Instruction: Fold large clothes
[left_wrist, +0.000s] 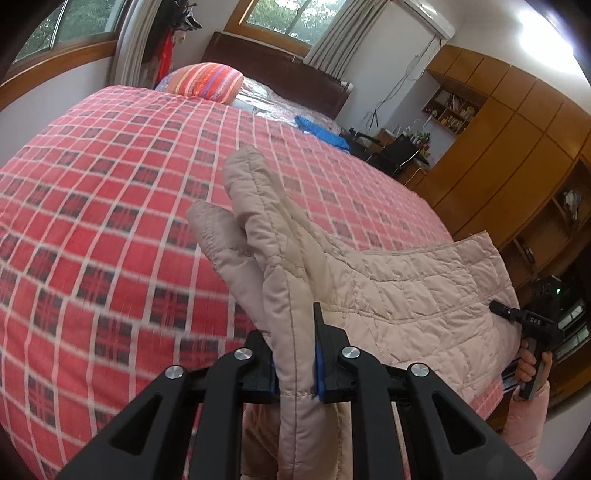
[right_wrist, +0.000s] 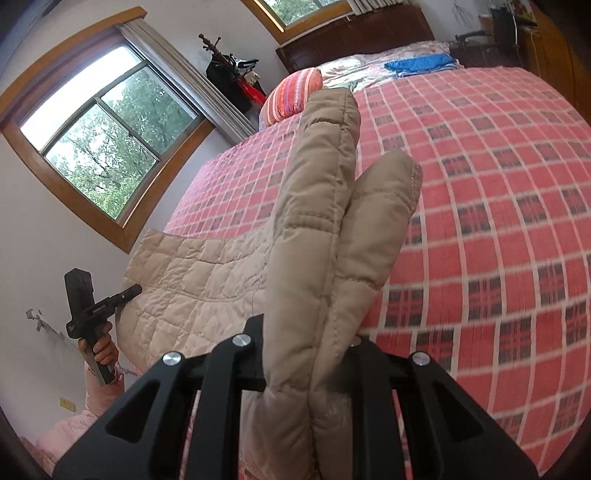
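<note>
Beige quilted jacket (left_wrist: 388, 288) is held stretched above the red plaid bedspread (left_wrist: 110, 221), its long axis running sideways between the two grippers, and its folded ends are seen pointing forward over the bed, towards the striped pillow (left_wrist: 207, 81) near the headboard. The left gripper (left_wrist: 295, 365) is seen clamped on a doubled fold of the jacket, which passes upright between its fingers and projects beyond them. The right gripper (right_wrist: 306, 354) is likewise closed on a thick fold of the jacket, which stands up between its fingers and hides their tips. In each wrist view the other gripper is seen at the jacket's far edge, held by a hand (left_wrist: 528, 365), and a blue folded cloth (right_wrist: 421, 64) is seen lying far up the bed
</note>
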